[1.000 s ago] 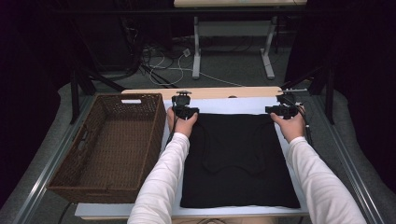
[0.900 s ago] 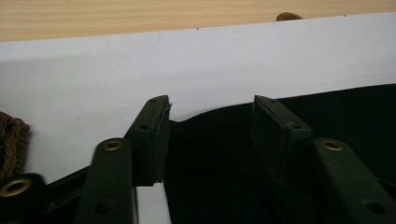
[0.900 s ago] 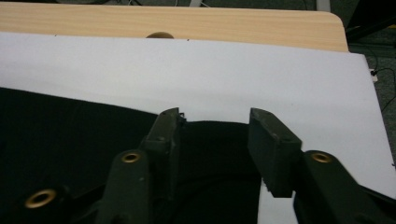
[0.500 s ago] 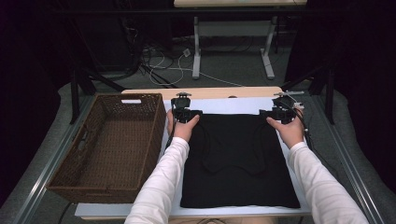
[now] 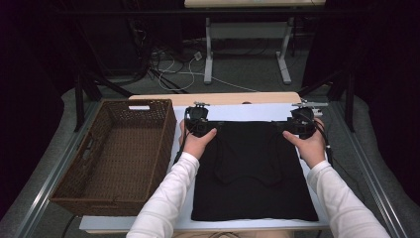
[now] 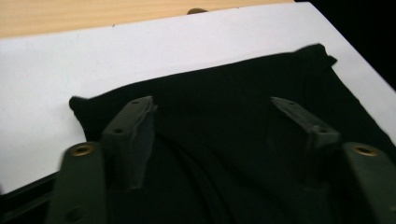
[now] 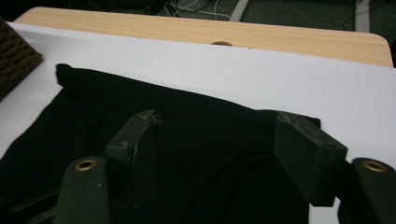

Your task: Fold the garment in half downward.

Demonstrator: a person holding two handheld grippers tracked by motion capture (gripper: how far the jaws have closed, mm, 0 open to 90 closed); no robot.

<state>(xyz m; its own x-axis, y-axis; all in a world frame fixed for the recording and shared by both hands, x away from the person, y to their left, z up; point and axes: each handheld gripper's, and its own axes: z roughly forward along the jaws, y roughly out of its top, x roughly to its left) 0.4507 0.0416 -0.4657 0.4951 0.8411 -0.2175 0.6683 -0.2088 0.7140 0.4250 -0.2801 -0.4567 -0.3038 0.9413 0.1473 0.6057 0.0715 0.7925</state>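
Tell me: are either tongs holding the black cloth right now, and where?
Nothing is held. Both the left tongs and right tongs have just been opening, jaws apart above the black cloth's far corners.

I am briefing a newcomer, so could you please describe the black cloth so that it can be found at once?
Start at the white table top. The black cloth lies flat on it, just right of the brown woven basket. It is the one dark, soft thing there, and both open grippers hover over its far corners.
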